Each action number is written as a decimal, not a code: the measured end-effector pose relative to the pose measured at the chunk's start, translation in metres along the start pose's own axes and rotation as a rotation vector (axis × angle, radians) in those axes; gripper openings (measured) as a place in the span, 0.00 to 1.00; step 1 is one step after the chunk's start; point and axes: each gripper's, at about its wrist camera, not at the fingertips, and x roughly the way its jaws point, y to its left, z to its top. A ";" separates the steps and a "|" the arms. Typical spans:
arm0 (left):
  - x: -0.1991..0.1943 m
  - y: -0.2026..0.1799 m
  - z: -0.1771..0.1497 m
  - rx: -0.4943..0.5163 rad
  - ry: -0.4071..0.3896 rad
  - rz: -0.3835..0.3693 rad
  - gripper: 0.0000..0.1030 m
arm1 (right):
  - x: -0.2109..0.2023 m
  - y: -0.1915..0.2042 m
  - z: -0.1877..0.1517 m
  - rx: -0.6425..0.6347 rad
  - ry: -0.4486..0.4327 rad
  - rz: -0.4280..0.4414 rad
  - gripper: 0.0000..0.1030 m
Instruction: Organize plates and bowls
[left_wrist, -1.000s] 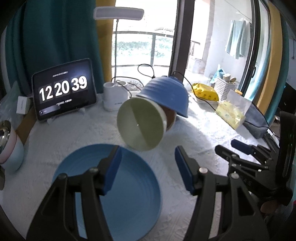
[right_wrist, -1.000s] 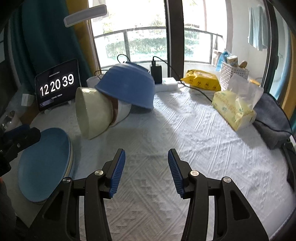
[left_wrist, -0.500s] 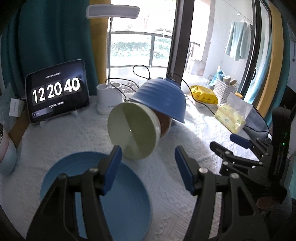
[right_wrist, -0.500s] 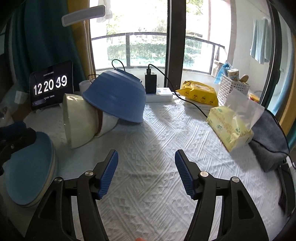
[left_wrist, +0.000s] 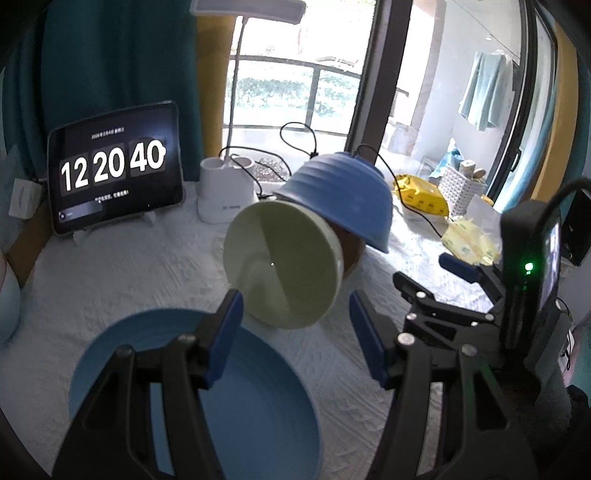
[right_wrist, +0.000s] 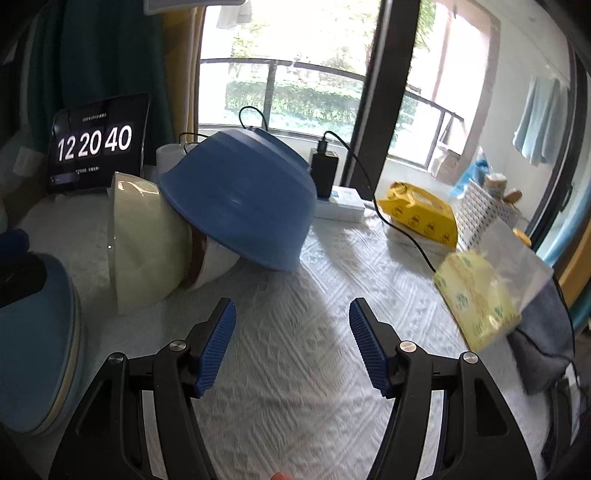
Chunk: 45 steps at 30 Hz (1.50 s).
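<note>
cream bowl (left_wrist: 282, 264): on its side on the tablecloth (right_wrist: 295, 369), mouth facing the L cam, base pointing away. Axis runs roughly along the L gripper's line of sight, tipped a bit up-left.
blue bowl (right_wrist: 240, 205): upside down, tilted, leaning on the back of the cream bowl; far rim looks down on the cloth.
brown/white bowl (right_wrist: 212, 262): nested between the two, only a sliver shows; can't tell how deep it sits.
plate (left_wrist: 255, 417): blue, flat on cloth, near side of the cream bowl, under the L jaws. R view shows a pale edge below it, maybe a 2nd plate, not sure.
L gripper (left_wrist: 295, 325): jaws apart, nothing held. Cream bowl's lower rim sits just ahead, between the tips, not touching.
R gripper (right_wrist: 291, 328): jaws apart, nothing held, over bare cloth. Bowl pile is ahead and to its left, well apart.
nearer hand: L, by a lot.
key relation: rim is face-on to the L jaws, so jaws likely need to straddle the wall at the rim, not the whole bowl.
risk (guess): pulling the cream bowl could drop the blue bowl leaning on it; R could steady it.
around: tablet (left_wrist: 114, 166) w/ clock back left, white lamp base (left_wrist: 225, 195) behind pile, tissue pack (right_wrist: 476, 299) right.
</note>
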 end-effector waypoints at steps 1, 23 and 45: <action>0.002 0.002 0.000 -0.006 0.001 -0.001 0.60 | 0.004 0.003 0.001 -0.014 0.002 -0.005 0.65; 0.019 0.024 0.014 -0.037 0.000 0.013 0.60 | 0.034 0.024 0.027 -0.179 -0.155 -0.209 0.65; 0.023 0.032 0.036 0.000 -0.074 0.037 0.60 | 0.049 0.037 0.061 -0.301 -0.316 -0.179 0.19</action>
